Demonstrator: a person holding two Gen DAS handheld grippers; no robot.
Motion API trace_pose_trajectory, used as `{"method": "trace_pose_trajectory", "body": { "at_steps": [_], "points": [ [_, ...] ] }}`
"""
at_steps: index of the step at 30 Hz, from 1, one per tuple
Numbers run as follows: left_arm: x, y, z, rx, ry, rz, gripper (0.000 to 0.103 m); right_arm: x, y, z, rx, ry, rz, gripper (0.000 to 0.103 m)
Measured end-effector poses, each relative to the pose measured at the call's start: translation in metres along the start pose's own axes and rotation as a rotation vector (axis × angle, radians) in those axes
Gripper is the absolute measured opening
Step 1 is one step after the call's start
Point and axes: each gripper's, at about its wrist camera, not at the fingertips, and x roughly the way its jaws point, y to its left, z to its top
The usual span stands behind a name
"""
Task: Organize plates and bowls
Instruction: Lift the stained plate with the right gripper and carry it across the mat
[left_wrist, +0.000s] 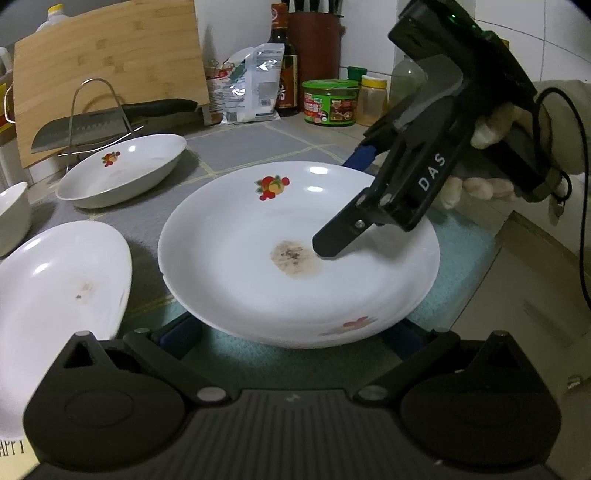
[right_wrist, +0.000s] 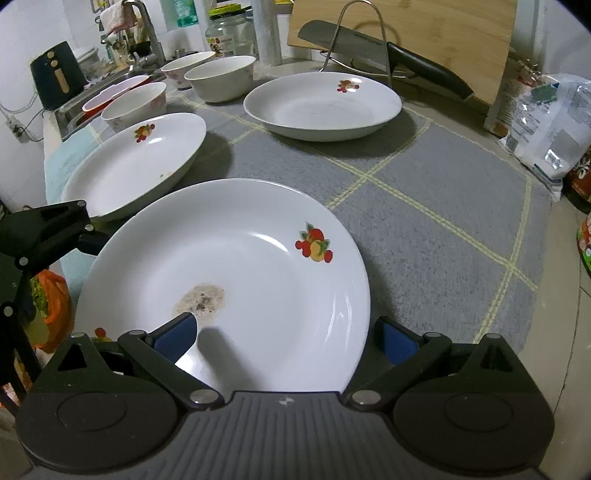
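Stained plate (left_wrist: 299, 254): white, with a fruit print and a brown stain at its centre; it sits on another plate (left_wrist: 354, 325) whose fruit print peeks out under the near rim, the pair near the front of the counter.
Right gripper (right_wrist: 284, 338): jaws spread, straddling the stained plate's rim, one blue pad (right_wrist: 175, 338) above the inside of the plate, the other (right_wrist: 397, 341) outside and below the rim; not closed on it. In the left wrist view its black finger (left_wrist: 334, 240) points down just beside the stain.
Left gripper (left_wrist: 295, 338): jaws spread wide, both blue pads low at the near edge of the stack, either side of it; whether they touch the plates I cannot tell.
Hand (left_wrist: 491, 155): holds the right gripper's handle, sleeve at the wrist.
Second plate (right_wrist: 136, 166): left of the stack, just beside it, faint residue inside.
Third plate (right_wrist: 323, 105): far, by the knife rack (right_wrist: 364, 40), well apart from the stack.
Bowls (right_wrist: 219, 77): three white ones at the far left, near the sink.
Mat (right_wrist: 424, 206): grey, yellow grid lines, under the plates.
Cutting board (left_wrist: 107, 74): leans on the far wall behind the rack.
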Motion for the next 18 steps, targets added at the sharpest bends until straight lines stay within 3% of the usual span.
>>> {"method": "trace_pose_trajectory", "body": {
  "at_steps": [18],
  "points": [
    [-0.001,0.0,0.0,0.059,-0.014,-0.018,0.102,0.004,-0.018,0.022,0.021,0.063,0.201,0.103]
  ]
}}
